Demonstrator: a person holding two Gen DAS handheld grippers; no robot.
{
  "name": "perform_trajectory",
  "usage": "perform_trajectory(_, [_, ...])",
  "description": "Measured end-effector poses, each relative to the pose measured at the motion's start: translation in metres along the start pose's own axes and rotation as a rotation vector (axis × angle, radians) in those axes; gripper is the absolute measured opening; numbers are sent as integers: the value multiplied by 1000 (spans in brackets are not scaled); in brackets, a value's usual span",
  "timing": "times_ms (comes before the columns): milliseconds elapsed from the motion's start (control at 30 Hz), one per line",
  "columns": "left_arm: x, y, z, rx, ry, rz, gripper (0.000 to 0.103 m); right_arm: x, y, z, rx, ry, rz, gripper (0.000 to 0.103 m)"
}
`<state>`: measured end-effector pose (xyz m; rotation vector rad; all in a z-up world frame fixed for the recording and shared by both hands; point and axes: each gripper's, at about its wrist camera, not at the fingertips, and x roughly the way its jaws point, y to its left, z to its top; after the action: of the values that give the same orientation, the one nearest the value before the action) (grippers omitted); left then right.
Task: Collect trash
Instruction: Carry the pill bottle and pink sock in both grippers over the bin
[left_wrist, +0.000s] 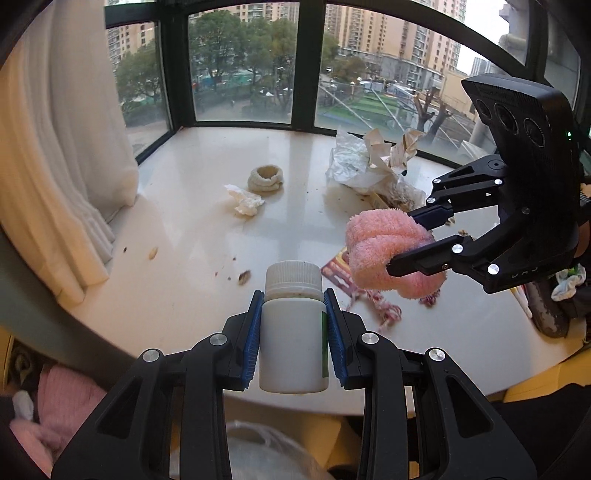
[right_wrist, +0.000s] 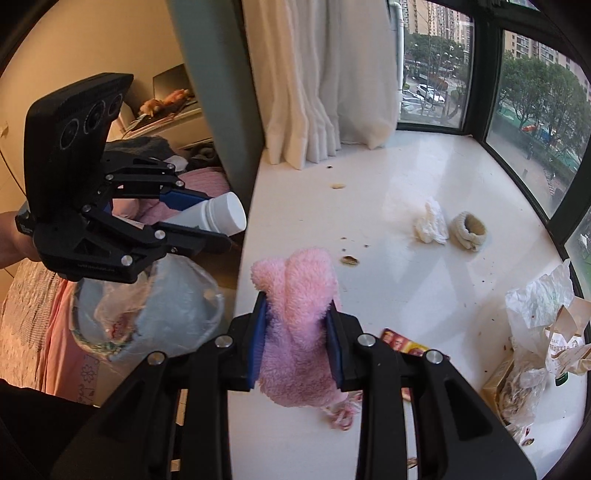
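- Your left gripper (left_wrist: 293, 328) is clamped on a white plastic bottle (left_wrist: 293, 339), both blue pads pressed against its sides just under the ribbed cap; the bottle stands upright between the jaws, lifted clear of the white sill (left_wrist: 177, 236).
- From the right wrist camera the same bottle (right_wrist: 218, 216) pokes out of the left gripper (right_wrist: 210, 221) cap-first, off the sill's near edge and above a bin lined with a clear plastic bag (right_wrist: 173, 314).
- Your right gripper (right_wrist: 297, 332) is clamped on a pink fluffy sock (right_wrist: 297, 317); the fabric bulges out past the fingertips and hangs below the jaws, held in the air above the sill (right_wrist: 424, 295).
- In the left wrist view that pink sock (left_wrist: 384, 254) is a rolled bundle pinched in the right gripper (left_wrist: 410, 240), over the sill's right half.
- On the sill beneath the sock lie a red wrapper (left_wrist: 338, 271) and a red-and-white twisted cord (left_wrist: 380, 306).
- Near the sill's middle, towards the window (left_wrist: 240, 62), a crumpled white tissue (left_wrist: 245, 201) lies just beside a rolled beige sock (left_wrist: 266, 179).
- At the sill's far right sits a heap of crumpled paper and plastic wrapping (left_wrist: 373, 166).
- Small brown crumbs and shell bits (left_wrist: 243, 277) are scattered over the sill between the tissue and the near edge.
- A white curtain (left_wrist: 62, 147) hangs down onto the sill's left end.
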<state>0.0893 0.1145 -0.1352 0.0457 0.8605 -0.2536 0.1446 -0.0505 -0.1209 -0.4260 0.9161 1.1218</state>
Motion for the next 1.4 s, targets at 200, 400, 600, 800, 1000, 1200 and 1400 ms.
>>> perform_trajectory(200, [-44, -5, -40, -10, 7, 26, 30, -1, 57, -5, -5, -10, 37, 28])
perform_trajectory(400, [-84, 2, -78, -39, 3, 69, 30, 8, 114, -7, -37, -3, 83, 28])
perform_trajectory(600, [-116, 11, -115, -70, 10, 115, 30, 19, 156, -2, -69, -4, 114, 28])
perform_trajectory(800, [-138, 20, -145, -113, 13, 148, 30, 33, 185, 6, -81, 8, 149, 28])
perform_trajectory(1000, [-144, 28, -169, -149, 30, 162, 30, 58, 213, 10, -112, 52, 181, 28])
perform_trajectory(1200, [-135, 39, -194, -195, 74, 178, 30, 87, 228, 12, -124, 103, 205, 28])
perform_trajectory(1400, [-126, 52, -212, -256, 103, 200, 30, 113, 238, 16, -156, 148, 222, 28])
